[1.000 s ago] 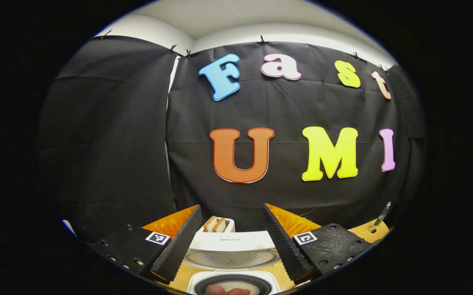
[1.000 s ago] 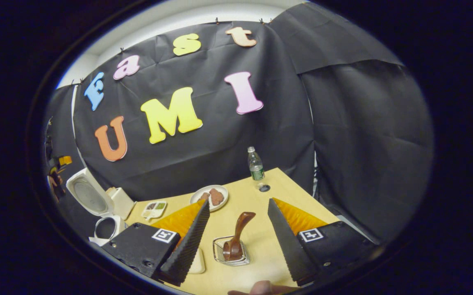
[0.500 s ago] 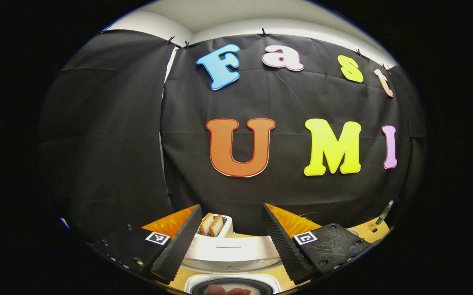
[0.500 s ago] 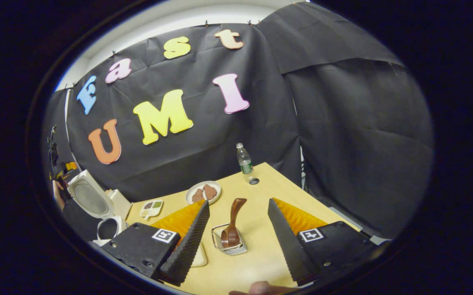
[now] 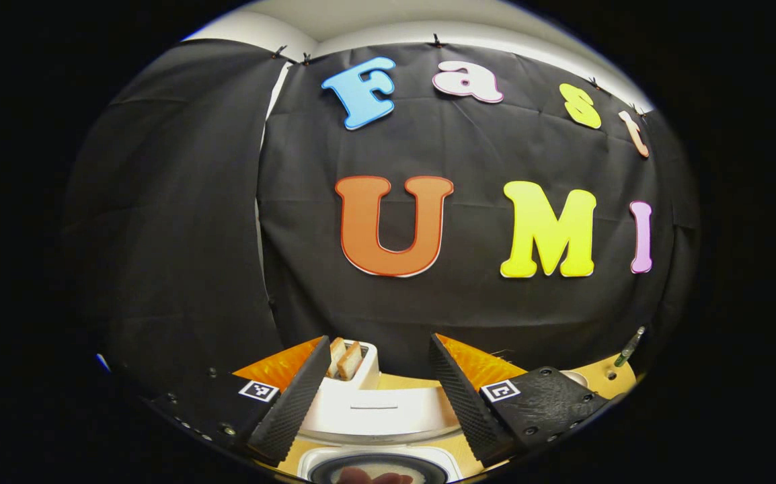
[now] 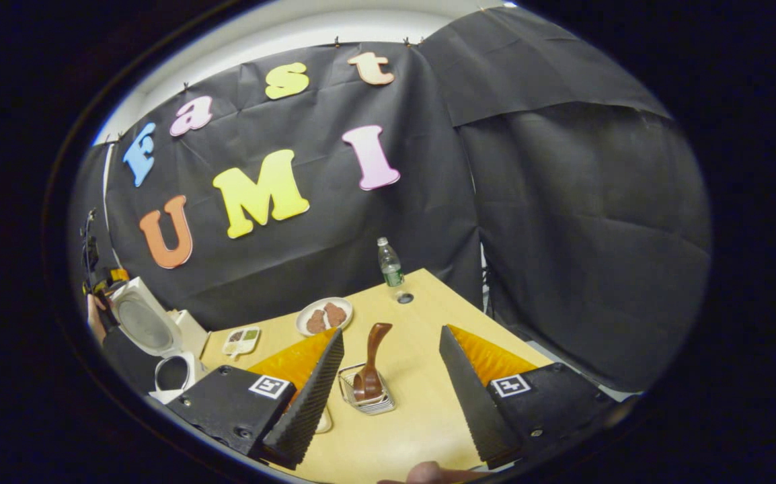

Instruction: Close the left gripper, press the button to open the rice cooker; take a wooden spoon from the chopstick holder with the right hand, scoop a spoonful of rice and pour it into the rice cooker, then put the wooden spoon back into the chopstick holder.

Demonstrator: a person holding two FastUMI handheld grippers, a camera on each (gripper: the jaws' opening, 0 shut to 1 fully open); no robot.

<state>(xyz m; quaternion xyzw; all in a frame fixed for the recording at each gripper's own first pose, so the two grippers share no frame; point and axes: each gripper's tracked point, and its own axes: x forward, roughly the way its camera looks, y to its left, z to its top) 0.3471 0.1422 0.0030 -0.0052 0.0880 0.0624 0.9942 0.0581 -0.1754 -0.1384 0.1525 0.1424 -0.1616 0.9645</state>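
Wooden spoon [image 6: 368, 366] stands in the wire holder [image 6: 366, 398] on the tan table [image 6: 421, 430], handle leaning up and to the right; the right gripper [image 6: 388, 393] hangs above with fingers spread wide, the holder between them and untouched; a thumb tip [image 6: 428, 474] shows at the bottom edge of the right gripper view.

Far on the table that view gives a plate [image 6: 324, 315] with brown food, a small divided dish [image 6: 241, 341] to its left, a bottle [image 6: 390, 264] near the cloth wall and a dark round spot [image 6: 405, 297] just beside it; at far left the rice cooker [image 6: 173, 373] stands with its lid [image 6: 140, 324] raised, and the other gripper, held by a hand, shows dimly beyond it.

The left gripper view looks over the same cooker from close up: white lid [image 5: 374, 411] open toward the wall, the pot's rim [image 5: 378, 465] at the bottom edge with pale rice inside; behind the lid a toaster [image 5: 354, 366] holds two slices of toast [image 5: 343, 358], which the right gripper view hides; the left gripper [image 5: 378, 407] has its fingers spread apart on either side of the lid, gripping nothing.
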